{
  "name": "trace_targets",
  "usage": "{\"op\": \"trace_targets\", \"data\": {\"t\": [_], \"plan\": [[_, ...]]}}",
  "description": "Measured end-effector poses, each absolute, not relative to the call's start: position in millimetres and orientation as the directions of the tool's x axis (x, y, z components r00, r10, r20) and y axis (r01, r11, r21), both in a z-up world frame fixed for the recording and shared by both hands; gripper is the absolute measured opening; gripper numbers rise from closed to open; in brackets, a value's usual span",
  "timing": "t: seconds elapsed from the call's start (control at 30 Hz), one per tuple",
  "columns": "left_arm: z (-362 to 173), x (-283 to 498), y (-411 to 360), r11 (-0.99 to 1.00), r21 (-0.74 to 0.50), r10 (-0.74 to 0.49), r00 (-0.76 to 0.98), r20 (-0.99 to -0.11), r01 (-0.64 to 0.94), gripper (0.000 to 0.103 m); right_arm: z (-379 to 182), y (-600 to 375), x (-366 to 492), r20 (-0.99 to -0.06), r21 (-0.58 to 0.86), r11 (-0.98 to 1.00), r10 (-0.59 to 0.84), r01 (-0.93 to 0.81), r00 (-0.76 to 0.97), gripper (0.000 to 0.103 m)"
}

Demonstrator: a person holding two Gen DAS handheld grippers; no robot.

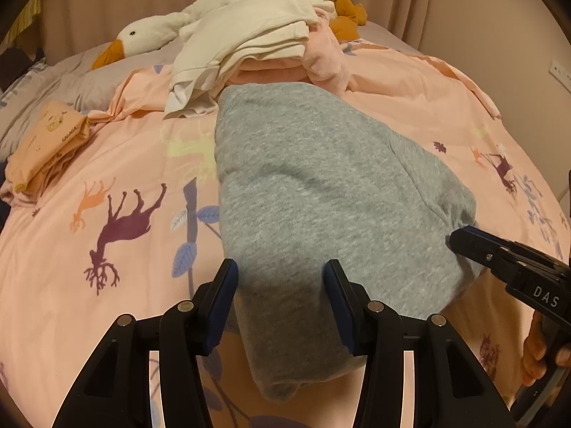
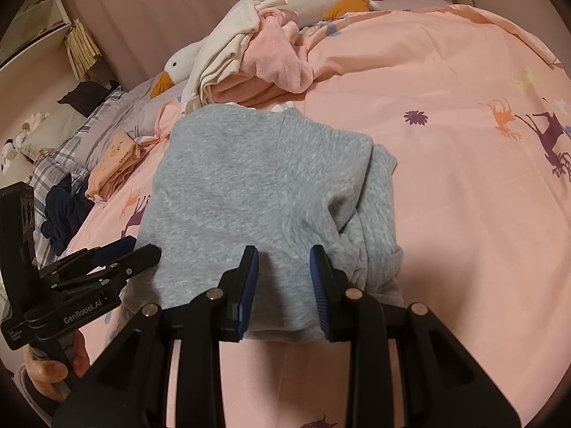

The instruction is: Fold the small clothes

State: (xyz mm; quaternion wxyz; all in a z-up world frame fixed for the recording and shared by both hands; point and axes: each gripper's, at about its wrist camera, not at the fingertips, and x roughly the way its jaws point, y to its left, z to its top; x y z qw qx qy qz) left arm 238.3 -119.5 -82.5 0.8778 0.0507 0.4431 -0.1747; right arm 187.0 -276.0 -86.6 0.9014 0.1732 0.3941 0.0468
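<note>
far left: one peach wipes pack point(image 1: 50, 142) | centre: one grey garment point(image 1: 321, 192) on pink duvet point(image 1: 107, 249) — left gripper point(image 1: 282, 278) and right gripper point(image 2: 283, 267) each clamp its near edge | far: one clothes pile point(image 1: 249, 46), one goose plush point(image 1: 142, 35)

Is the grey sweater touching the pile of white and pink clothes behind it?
Touching. In the right wrist view the grey sweater's far edge overlaps the pile's lower folds, with no pink duvet showing between them.
</note>
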Motion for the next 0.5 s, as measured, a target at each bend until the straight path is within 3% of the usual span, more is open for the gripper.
{"op": "trace_targets", "data": {"t": [0.5], "plan": [[-84.4,235.8,-118.5,0.932,-0.069,-0.266,0.542,-0.797,0.357,0.049,-88.7,-279.4,184.9,-0.689,0.378,0.924,0.240,0.057,0.684,0.030]]}}
